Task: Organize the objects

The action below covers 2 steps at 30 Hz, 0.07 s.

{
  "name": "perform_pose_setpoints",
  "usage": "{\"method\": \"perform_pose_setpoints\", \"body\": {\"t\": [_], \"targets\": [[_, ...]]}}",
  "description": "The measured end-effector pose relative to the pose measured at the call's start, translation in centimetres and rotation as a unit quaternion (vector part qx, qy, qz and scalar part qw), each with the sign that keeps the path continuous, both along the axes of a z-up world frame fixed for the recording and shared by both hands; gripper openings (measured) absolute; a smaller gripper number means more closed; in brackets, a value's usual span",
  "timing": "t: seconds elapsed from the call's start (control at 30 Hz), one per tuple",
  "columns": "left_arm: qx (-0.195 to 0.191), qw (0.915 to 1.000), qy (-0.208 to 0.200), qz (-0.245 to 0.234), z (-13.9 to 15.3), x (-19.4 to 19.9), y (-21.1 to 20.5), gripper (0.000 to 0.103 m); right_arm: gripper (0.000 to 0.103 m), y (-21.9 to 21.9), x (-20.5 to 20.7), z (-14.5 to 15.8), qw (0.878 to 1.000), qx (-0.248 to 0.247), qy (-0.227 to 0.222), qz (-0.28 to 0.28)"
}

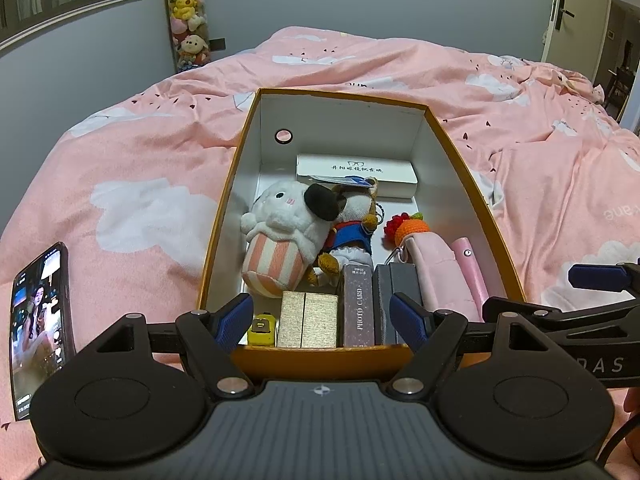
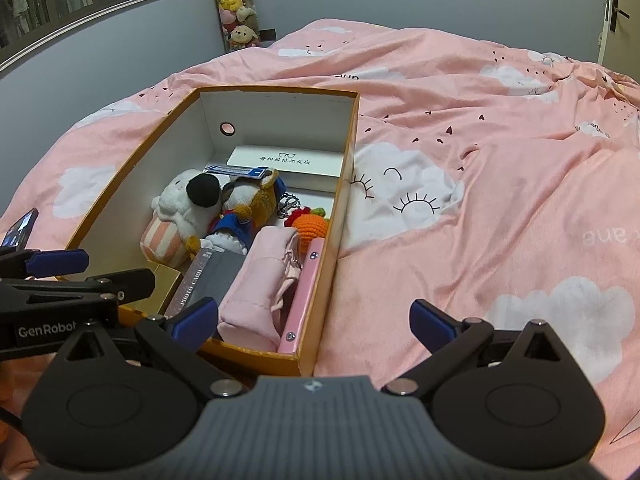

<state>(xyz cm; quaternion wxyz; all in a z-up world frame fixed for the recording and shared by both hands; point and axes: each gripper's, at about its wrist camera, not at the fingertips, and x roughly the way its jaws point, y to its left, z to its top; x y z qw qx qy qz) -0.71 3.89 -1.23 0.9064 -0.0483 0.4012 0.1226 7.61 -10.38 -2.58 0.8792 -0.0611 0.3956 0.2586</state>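
1. Sitting on the pink bed (image 2: 480, 128) is an open orange box (image 1: 472, 168), white inside, packed with small stuff.
2. At the far end lies a white glasses case (image 1: 356, 174). In front of it a white plush with a striped pink bottom (image 1: 280, 236) leans against a small bear in blue (image 1: 348, 236).
3. To the right: an orange crochet charm (image 1: 410, 230), a pink pouch (image 1: 434, 268) and a pink stick (image 1: 470, 272) along the right wall.
4. Along the near wall stand a yellow tape measure (image 1: 262, 330), a gold box (image 1: 308, 320), a "PHOTO CARD" box (image 1: 358, 304) and a dark grey box (image 1: 396, 284).
5. The left gripper (image 1: 322, 320) hovers over the near edge of the box, fingers spread wide, holding nothing.
6. The right gripper (image 2: 314, 320) sits just beside it at the box's near right corner, also wide open and empty.
7. A phone (image 1: 40, 328) with its screen lit lies on the bed left of the box.
8. Plush toys (image 1: 186, 12) hang in a column on the far wall.
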Motion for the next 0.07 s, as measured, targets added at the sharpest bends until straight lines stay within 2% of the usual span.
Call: {"method": "perform_pose_setpoints", "body": {"t": [0.07], "targets": [[0.0,1.0,0.001,0.001,-0.1,0.02,0.04,0.091,0.101,-0.01,-0.02,-0.01,1.0,-0.001,0.001,0.001]]}}
